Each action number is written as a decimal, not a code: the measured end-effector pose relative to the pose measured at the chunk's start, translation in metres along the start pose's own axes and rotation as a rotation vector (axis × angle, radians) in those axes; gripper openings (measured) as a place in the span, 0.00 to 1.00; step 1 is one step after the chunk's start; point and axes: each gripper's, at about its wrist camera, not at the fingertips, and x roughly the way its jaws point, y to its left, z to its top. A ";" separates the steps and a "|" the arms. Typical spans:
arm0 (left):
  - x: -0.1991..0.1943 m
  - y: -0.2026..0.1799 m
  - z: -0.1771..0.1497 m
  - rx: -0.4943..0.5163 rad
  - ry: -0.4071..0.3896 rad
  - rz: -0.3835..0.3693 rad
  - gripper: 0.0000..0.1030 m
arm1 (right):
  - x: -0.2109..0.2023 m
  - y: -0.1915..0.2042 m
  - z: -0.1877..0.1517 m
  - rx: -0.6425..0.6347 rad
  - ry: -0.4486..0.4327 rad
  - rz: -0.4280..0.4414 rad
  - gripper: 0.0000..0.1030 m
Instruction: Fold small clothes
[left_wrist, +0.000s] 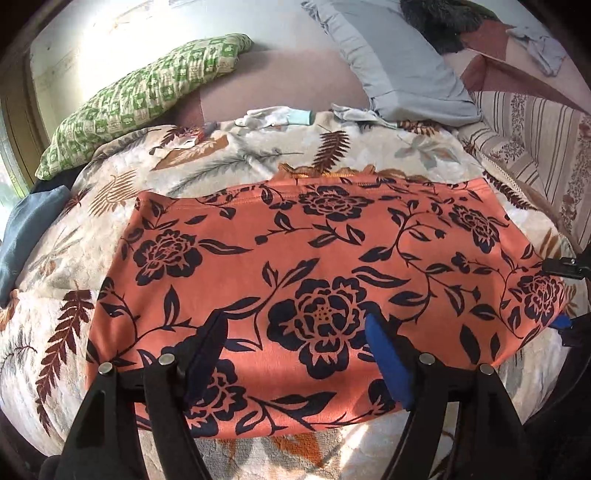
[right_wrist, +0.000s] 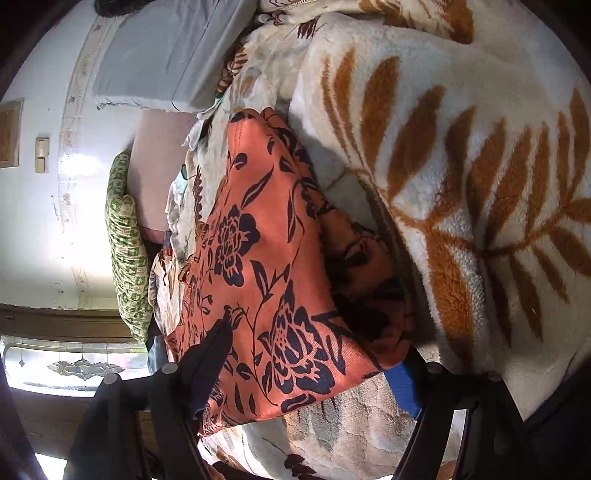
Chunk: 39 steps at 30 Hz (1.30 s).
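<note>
An orange garment (left_wrist: 314, 258) printed with dark flowers lies spread flat on a cream blanket with leaf patterns (left_wrist: 221, 158). My left gripper (left_wrist: 295, 325) stands open over the garment's near edge, its black finger and blue-padded finger wide apart above the fabric. My right gripper (left_wrist: 563, 295) is at the garment's right end. In the right wrist view the garment's (right_wrist: 266, 258) corner lies between the wide jaws of my right gripper (right_wrist: 314, 350). Its blue pad (right_wrist: 404, 387) sits just beside the hem without pinching it. The fluffy blanket (right_wrist: 480, 147) bulges up beside the garment.
A green checked pillow (left_wrist: 147, 99) and a grey pillow (left_wrist: 399, 62) lean at the bed's head by the wall. Small pale clothes (left_wrist: 273, 116) lie behind the garment. A blue cloth (left_wrist: 26, 236) is at the left, striped bedding (left_wrist: 535, 147) at the right.
</note>
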 end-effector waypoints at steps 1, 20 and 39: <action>0.020 -0.004 -0.004 0.023 0.092 0.008 0.75 | -0.001 0.001 -0.001 -0.004 -0.003 -0.003 0.78; -0.130 0.179 -0.054 -0.484 -0.248 0.090 0.77 | -0.001 0.201 -0.067 -0.621 -0.118 -0.015 0.16; -0.129 0.231 -0.096 -0.621 -0.200 0.061 0.77 | 0.191 0.248 -0.252 -0.913 0.415 0.165 0.77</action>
